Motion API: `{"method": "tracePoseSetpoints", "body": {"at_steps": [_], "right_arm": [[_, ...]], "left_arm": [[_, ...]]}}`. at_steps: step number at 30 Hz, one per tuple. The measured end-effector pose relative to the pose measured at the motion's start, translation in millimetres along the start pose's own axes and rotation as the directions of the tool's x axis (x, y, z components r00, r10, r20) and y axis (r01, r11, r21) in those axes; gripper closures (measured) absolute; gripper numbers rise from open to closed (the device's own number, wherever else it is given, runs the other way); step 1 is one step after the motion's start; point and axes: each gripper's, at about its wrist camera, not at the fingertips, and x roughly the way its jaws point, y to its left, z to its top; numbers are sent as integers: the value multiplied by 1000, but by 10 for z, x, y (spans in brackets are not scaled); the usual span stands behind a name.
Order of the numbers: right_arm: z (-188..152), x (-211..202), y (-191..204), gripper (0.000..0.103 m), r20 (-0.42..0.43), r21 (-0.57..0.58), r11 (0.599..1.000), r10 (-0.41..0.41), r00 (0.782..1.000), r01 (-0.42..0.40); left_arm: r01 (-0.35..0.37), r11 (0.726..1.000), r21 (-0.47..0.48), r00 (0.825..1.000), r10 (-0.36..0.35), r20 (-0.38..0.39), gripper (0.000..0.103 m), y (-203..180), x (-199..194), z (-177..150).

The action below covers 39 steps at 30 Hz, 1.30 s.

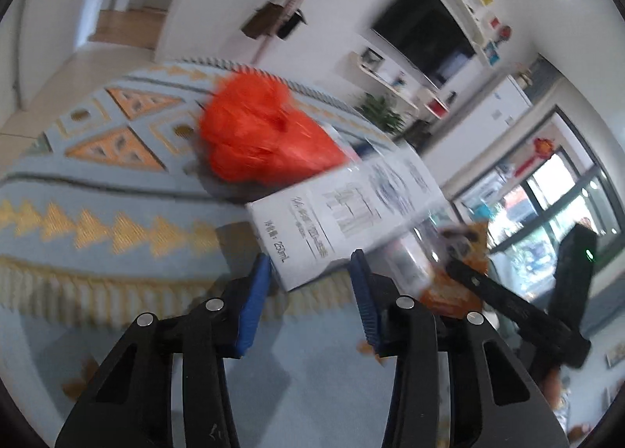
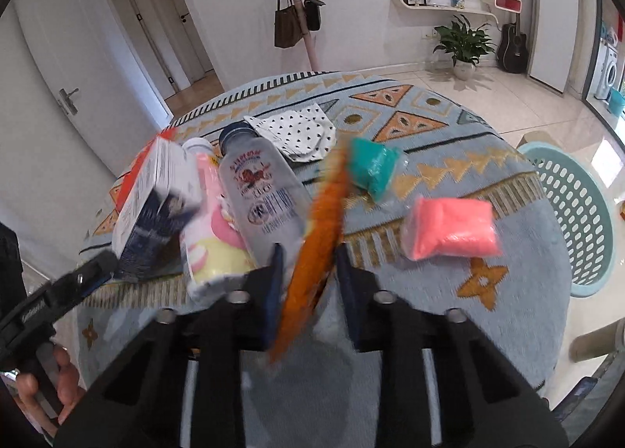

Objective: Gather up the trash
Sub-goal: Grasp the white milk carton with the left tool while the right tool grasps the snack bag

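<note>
My left gripper (image 1: 310, 264) stands open around the near end of a white 250 mL carton (image 1: 343, 213); its blue pads flank the carton's corner with gaps showing. The carton also shows in the right wrist view (image 2: 152, 206), blurred. A crumpled red bag (image 1: 261, 135) lies behind it. My right gripper (image 2: 306, 266) holds an orange snack wrapper (image 2: 316, 245) between its jaws, lifted over the table; the wrapper is blurred and gaps show beside it. A clear bottle (image 2: 265, 198) and a pink-yellow bottle (image 2: 213, 225) lie on the patterned tablecloth (image 2: 429, 108).
A teal packet (image 2: 373, 166), a pink packet (image 2: 453, 229) and a polka-dot cloth (image 2: 300, 131) lie on the table. A light green perforated basket (image 2: 578, 213) stands at the right, below the table's edge. A coat rack with bags (image 2: 297, 18) stands behind.
</note>
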Motion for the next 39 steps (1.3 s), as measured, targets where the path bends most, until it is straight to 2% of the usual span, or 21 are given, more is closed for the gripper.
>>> {"method": "tracePoseSetpoints", "body": {"at_steps": [2,6,9,11,12,13,16,18,22,25,27,30,33,36,39], "right_arm": [[-38,-2,-72,97,-7,8,1000,6,1000,-6],[-93,-45,-209,99,-3,22,999,25,1000,-25],[-106,-111,-248,99,12,21,999,34,999,-34],[-109,-170,-262,99,29,14,999,37,999,-37],[-107,-186,-260,99,34,10,999,35,999,-35],[-108,-211,-258,99,42,2,999,33,999,-33],[-109,-264,-233,99,61,-23,1000,17,998,-16],[-111,-275,-227,99,64,-31,999,15,998,-13],[-128,-302,-214,99,66,-46,999,6,998,-3],[-134,-343,-179,99,79,-68,998,-3,997,9],[-136,-355,-168,99,80,-76,997,4,997,2],[-148,-349,-169,99,77,-78,997,7,997,-1],[-165,-337,-179,99,68,-76,997,16,998,-11],[-179,-364,-178,99,74,-81,997,21,997,-15],[-189,-407,-177,99,82,-82,996,27,996,-21]], "left_arm": [[16,1000,27,1000,-15,-19,63,-127,-5,-111],[94,989,116,993,-85,-83,63,-466,-41,-325],[105,973,205,991,-86,-102,56,-652,-86,-386],[83,969,235,996,-71,-57,43,-695,-151,-331],[52,968,244,999,-52,-9,32,-696,-209,-258],[24,969,248,999,-31,23,25,-667,-236,-211],[-66,965,255,995,46,87,20,-555,-193,49],[-95,962,258,995,82,60,20,-481,-33,208],[-109,955,275,994,111,9,20,-442,185,342],[-96,950,298,994,108,-23,20,-455,291,327],[-120,946,301,990,135,-30,21,-466,361,333],[-130,949,288,989,147,-36,26,-467,423,339],[-142,948,284,985,164,-52,37,-453,464,325],[-149,947,283,984,171,-53,42,-460,486,290],[-132,953,272,988,148,-38,48,-482,422,237]]}}
